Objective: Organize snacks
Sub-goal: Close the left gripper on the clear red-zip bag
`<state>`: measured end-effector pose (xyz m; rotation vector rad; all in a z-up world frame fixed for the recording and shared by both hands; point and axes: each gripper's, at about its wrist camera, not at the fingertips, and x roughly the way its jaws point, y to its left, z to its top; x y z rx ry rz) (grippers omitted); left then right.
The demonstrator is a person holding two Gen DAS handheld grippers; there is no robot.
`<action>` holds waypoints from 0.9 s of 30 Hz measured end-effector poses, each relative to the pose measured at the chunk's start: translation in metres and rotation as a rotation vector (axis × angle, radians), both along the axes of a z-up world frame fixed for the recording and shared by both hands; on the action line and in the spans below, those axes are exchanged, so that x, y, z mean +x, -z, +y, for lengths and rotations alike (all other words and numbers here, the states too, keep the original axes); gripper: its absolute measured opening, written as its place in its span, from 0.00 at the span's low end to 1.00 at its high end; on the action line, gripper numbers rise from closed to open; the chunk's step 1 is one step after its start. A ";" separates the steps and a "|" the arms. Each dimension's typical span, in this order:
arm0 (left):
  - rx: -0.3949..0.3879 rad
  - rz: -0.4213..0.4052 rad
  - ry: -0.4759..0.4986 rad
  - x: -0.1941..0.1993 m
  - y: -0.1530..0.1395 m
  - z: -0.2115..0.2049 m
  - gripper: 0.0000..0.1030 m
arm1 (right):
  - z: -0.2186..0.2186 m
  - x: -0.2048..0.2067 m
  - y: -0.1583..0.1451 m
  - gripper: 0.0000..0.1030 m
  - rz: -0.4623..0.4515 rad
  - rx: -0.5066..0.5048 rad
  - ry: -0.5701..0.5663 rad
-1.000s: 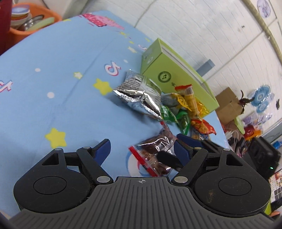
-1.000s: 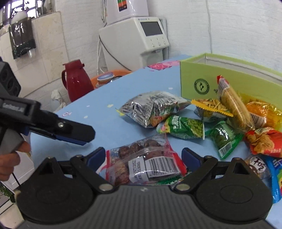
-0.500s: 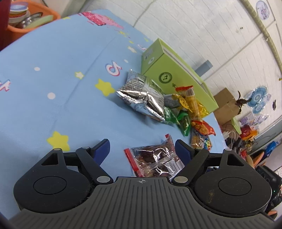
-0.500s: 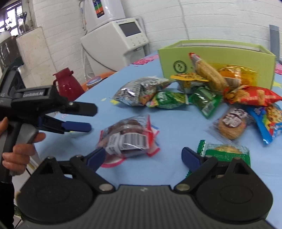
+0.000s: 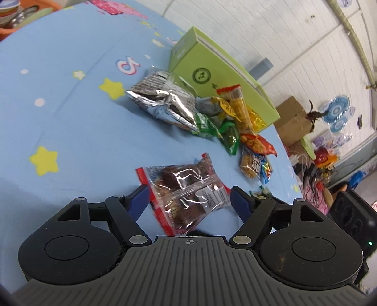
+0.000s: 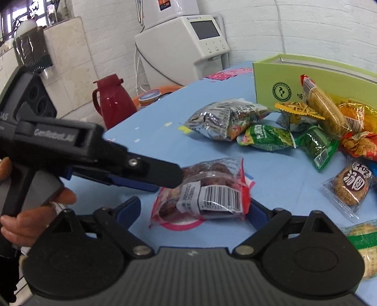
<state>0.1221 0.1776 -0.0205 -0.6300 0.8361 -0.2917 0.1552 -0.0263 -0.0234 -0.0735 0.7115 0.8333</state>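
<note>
A clear red-edged packet of brown snacks (image 5: 186,190) lies on the blue tablecloth between the open jaws of my left gripper (image 5: 189,200). It also shows in the right wrist view (image 6: 207,188), between the open jaws of my right gripper (image 6: 193,209). The left gripper (image 6: 162,176) reaches in from the left there, its tips at the packet. A green box (image 5: 216,77) stands behind a pile of snack packets (image 5: 233,122). In the right wrist view the green box (image 6: 287,89) is at the upper right.
A silver foil bag (image 6: 226,117) lies left of the pile. A round biscuit pack (image 6: 353,183) and a green-labelled pack (image 6: 362,244) lie to the right. A red jug (image 6: 113,101), an orange basin (image 5: 14,21) and a white appliance (image 6: 186,47) stand beyond the table.
My left gripper has moved in over the brown snack packet, which now sits between its jaws. My right gripper has swung back toward the packet. Both stay open.
</note>
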 end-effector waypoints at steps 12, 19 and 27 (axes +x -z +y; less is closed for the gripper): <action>0.089 -0.034 -0.039 -0.011 -0.011 0.009 0.70 | -0.018 -0.007 -0.004 0.90 -0.013 0.020 0.078; 0.082 -0.013 0.007 -0.016 -0.002 -0.003 0.67 | -0.007 -0.003 0.000 0.91 -0.007 0.013 0.037; 0.108 -0.058 0.127 0.003 -0.004 -0.040 0.71 | -0.016 -0.020 0.003 0.91 -0.007 0.007 0.056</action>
